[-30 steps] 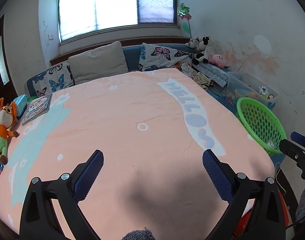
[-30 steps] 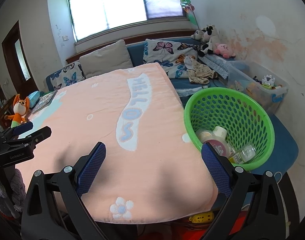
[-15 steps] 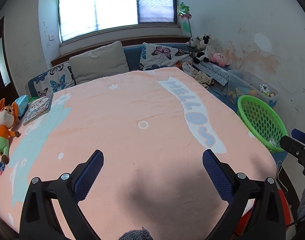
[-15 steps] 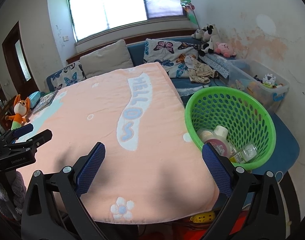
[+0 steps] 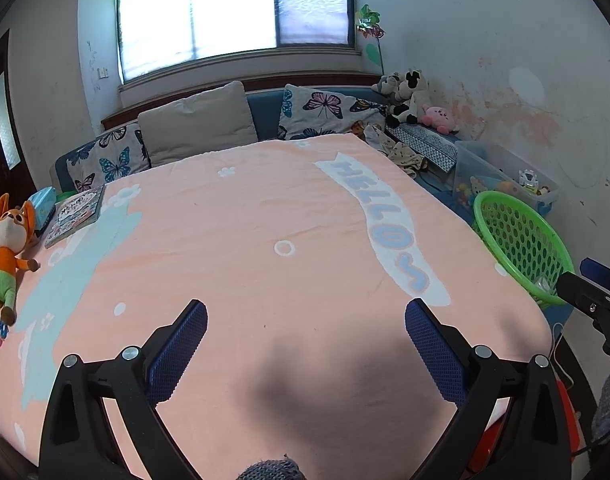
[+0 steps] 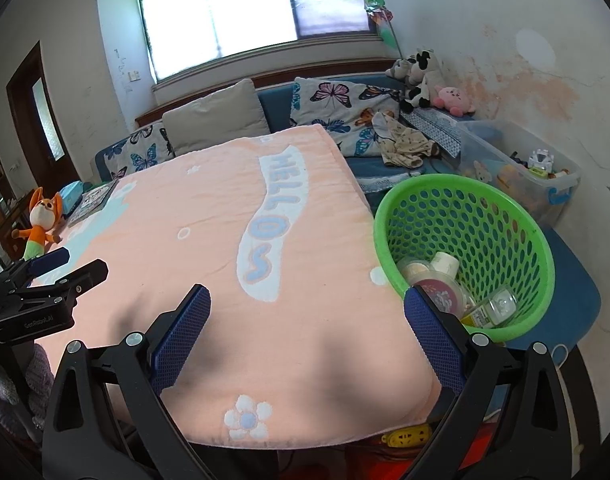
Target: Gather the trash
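Observation:
A green plastic basket (image 6: 389,216) stands to the right of the table, also in the left wrist view (image 5: 501,204). It holds trash: a white cup (image 6: 445,263), a round red-lidded tub (image 6: 437,286) and a small clear bottle (image 6: 493,308). My left gripper (image 5: 305,312) is open and empty above the near middle of the peach "HELLO" blanket (image 5: 245,220). My right gripper (image 6: 307,298) is open and empty over the blanket's near right corner, its right finger in front of the basket.
A fox plush (image 5: 7,244) and a book (image 5: 77,216) lie at the table's left edge. A sofa with cushions (image 5: 197,124) stands behind. A clear toy bin (image 6: 517,168) sits against the right wall. A yellow power strip (image 6: 405,438) lies under the table.
Both grippers have drifted slightly back and stayed open; the view has hardly shifted. Nothing was picked up or dropped.

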`<state>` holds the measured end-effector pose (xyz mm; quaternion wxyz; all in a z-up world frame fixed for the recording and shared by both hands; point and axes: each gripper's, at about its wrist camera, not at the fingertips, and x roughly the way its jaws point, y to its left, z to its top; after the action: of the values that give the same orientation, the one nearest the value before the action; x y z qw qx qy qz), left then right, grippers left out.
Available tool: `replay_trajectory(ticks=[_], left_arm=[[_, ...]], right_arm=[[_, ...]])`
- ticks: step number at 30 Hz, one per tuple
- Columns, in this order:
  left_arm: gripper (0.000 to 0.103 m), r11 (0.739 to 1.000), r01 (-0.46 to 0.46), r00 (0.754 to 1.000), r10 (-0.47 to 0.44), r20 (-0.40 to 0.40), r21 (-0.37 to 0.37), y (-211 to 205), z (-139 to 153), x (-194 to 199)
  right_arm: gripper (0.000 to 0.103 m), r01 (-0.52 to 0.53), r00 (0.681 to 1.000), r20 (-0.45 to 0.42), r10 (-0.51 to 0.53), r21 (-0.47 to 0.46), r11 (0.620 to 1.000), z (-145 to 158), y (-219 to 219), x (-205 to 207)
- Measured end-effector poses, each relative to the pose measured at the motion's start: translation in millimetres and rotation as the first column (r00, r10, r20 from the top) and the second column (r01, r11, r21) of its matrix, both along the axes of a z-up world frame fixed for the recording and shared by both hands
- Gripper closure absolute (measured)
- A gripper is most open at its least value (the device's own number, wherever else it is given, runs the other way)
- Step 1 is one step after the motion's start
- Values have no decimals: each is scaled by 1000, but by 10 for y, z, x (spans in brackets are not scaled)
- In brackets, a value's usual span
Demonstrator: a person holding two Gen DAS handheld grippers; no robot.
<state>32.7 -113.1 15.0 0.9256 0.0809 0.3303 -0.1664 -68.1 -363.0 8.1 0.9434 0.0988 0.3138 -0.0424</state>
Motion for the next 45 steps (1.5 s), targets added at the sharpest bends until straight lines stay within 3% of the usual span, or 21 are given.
replay_trajectory(ticks=[32, 37, 45], left_arm=[[7, 1000, 18, 1000, -18, -21, -10, -66, -75, -29], [7, 1000, -7, 1000, 7, 12, -14, -42, -46, -63], [7, 999, -35, 999, 35, -15, -22, -10, -81, -9]], right_arm=[[6, -8, 1000, 1, 8, 0, 1000, -8, -13, 20], [6, -13, 1000, 0, 13, 3, 1000, -11, -10, 28], [6, -24, 1000, -1, 24, -2, 1000, -35, 18, 55]])
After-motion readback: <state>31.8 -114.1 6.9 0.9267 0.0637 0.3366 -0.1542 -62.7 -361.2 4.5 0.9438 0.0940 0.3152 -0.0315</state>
